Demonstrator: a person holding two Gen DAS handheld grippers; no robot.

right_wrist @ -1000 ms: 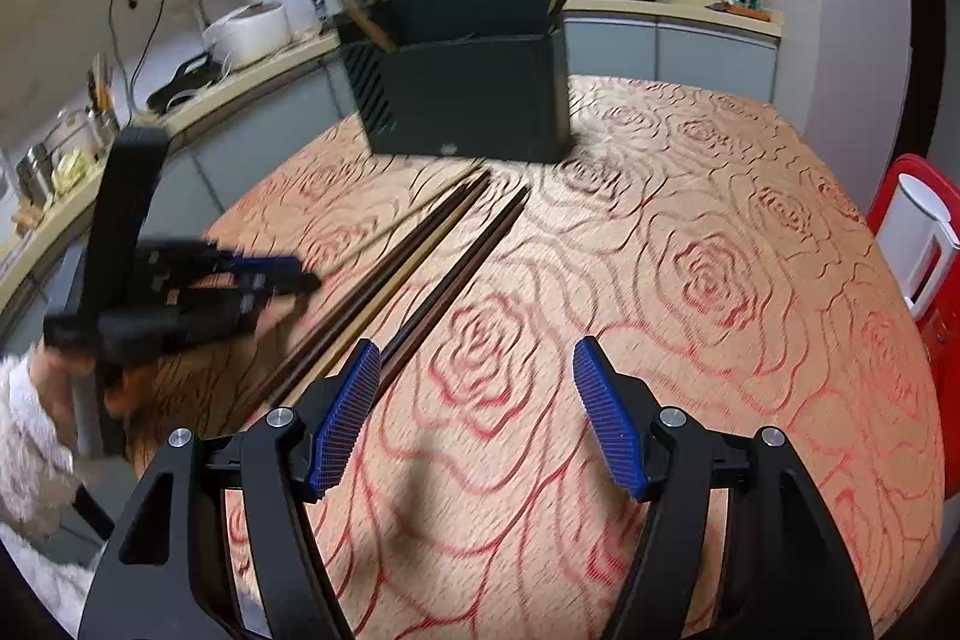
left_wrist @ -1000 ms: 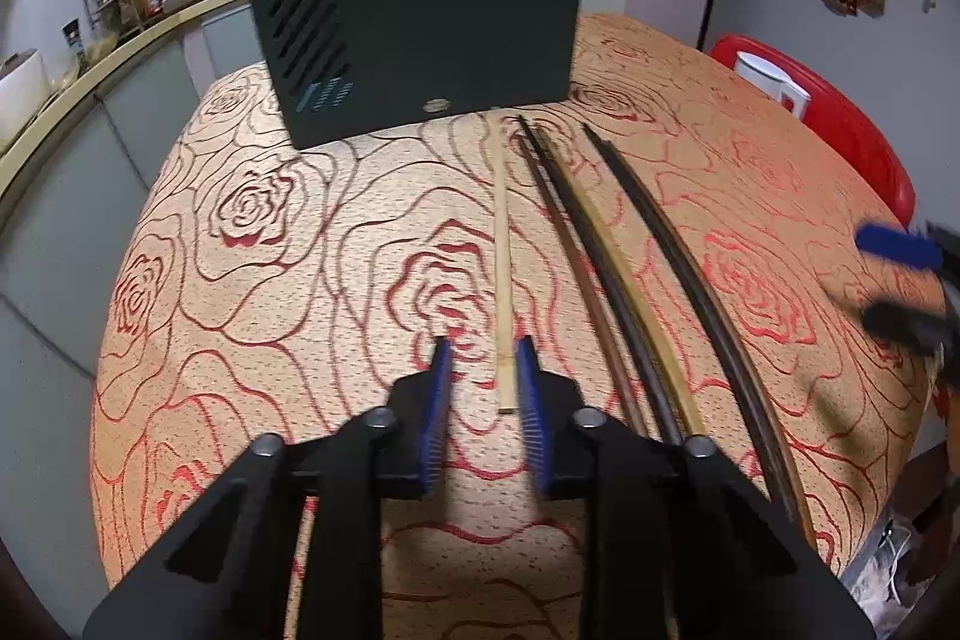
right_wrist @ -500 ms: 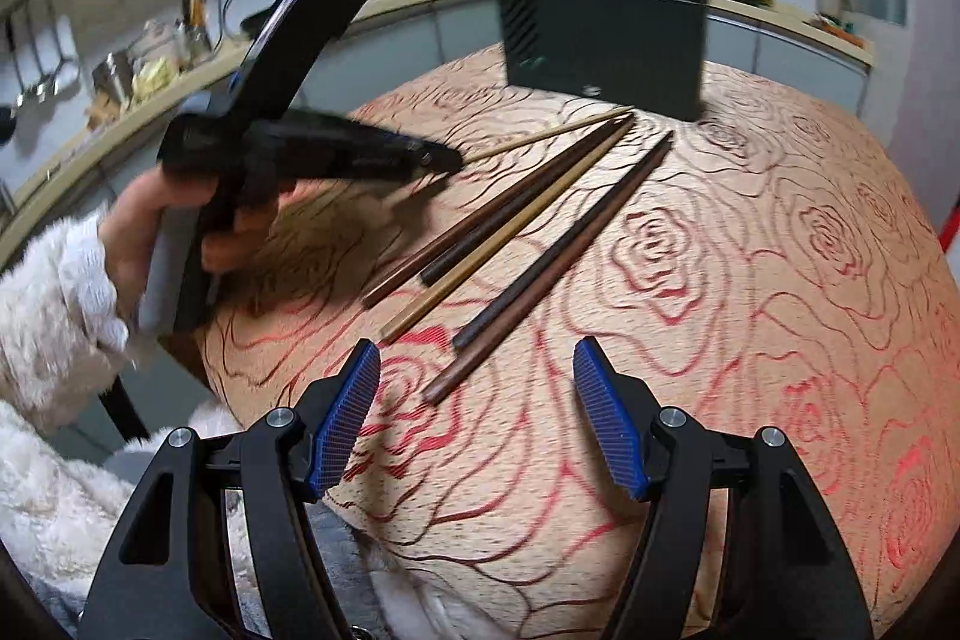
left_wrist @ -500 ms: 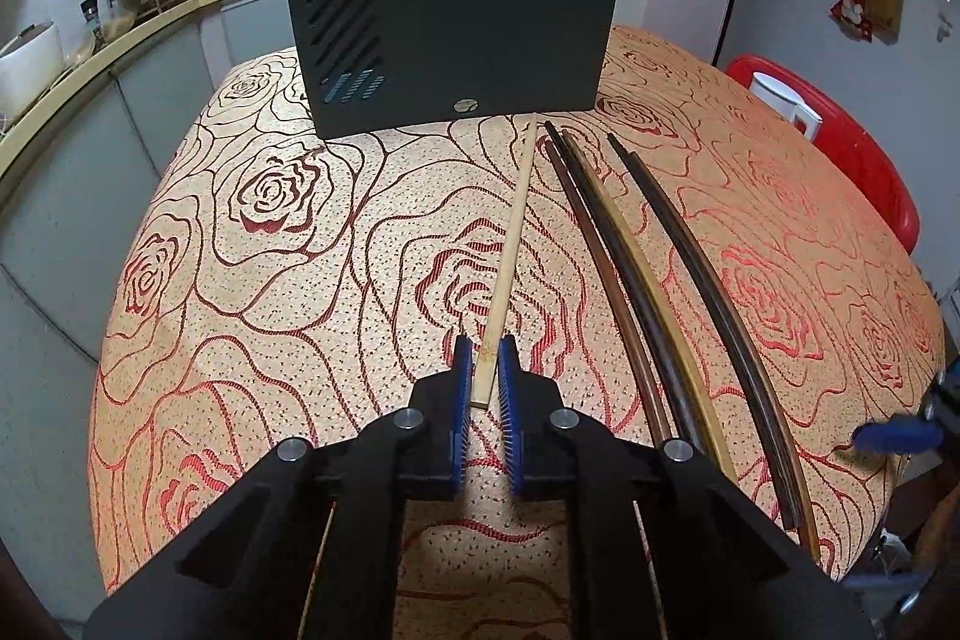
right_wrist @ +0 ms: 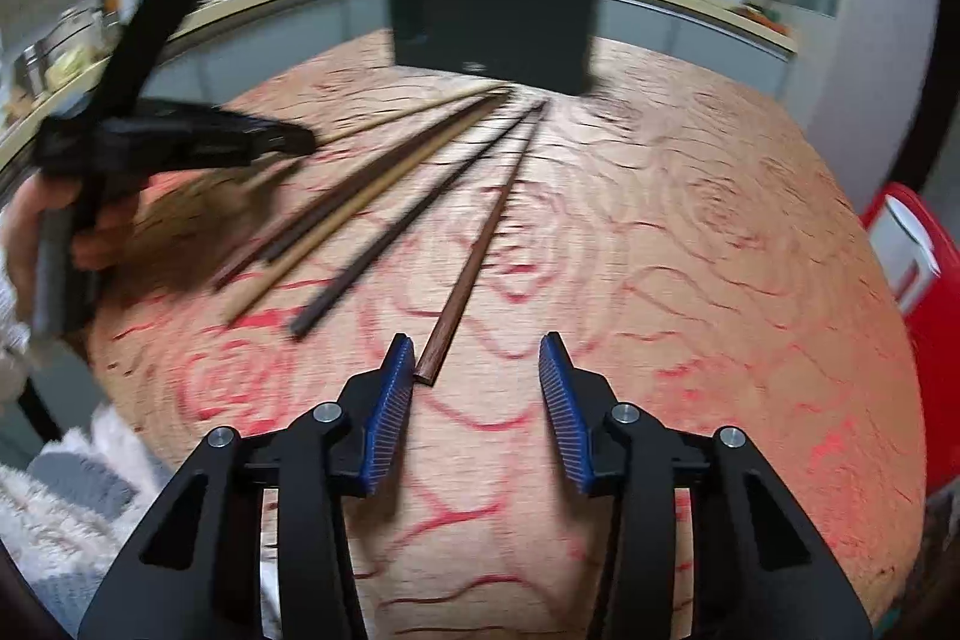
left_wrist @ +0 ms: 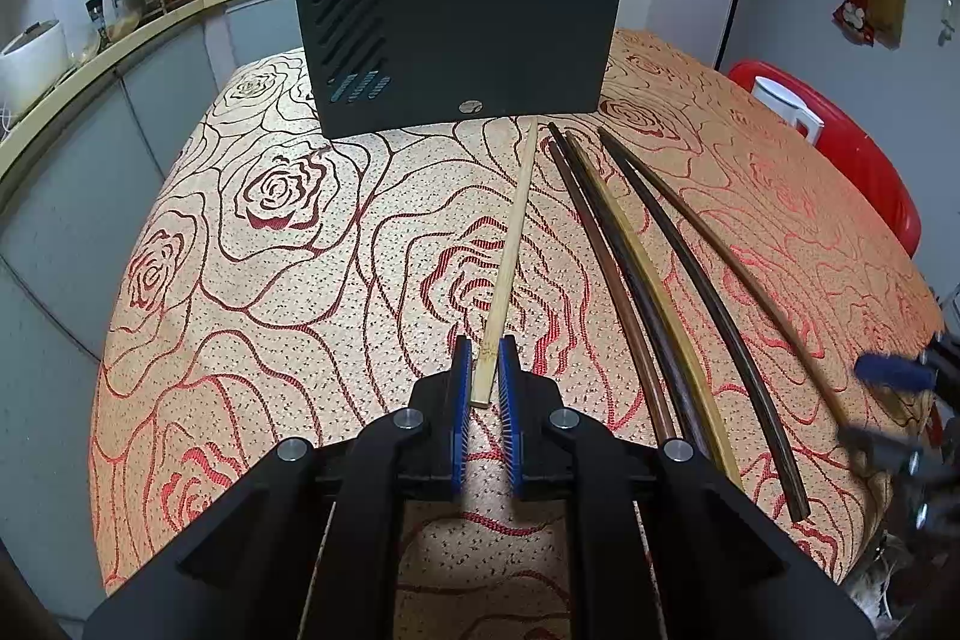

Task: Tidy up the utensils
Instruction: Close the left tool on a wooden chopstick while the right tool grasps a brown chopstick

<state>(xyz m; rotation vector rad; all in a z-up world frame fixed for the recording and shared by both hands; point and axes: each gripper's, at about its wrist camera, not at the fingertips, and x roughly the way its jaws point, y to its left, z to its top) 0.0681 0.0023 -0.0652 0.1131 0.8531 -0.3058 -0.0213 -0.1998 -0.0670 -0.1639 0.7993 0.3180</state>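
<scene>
My left gripper (left_wrist: 482,376) is shut on the near end of a pale bamboo chopstick (left_wrist: 510,244) that lies on the rose-patterned tablecloth (left_wrist: 270,280) and points at the black utensil holder (left_wrist: 456,40). Several darker chopsticks (left_wrist: 636,268) lie to its right. My right gripper (right_wrist: 477,370) is open, its jaws on either side of the near end of a brown chopstick (right_wrist: 480,250), the rightmost of the row. The left gripper shows at the left of the right wrist view (right_wrist: 198,142). The holder (right_wrist: 492,22) stands at the far edge with a few chopsticks upright in it.
A red chair with a white jug (left_wrist: 786,106) stands to the right of the table. A kitchen counter with a rice cooker (left_wrist: 30,58) runs behind on the left. The table's near edge drops off just below both grippers.
My left gripper closed on the pale chopstick's end and turned it slightly. My right gripper swung right and forward until the brown chopstick's end came between its open jaws.
</scene>
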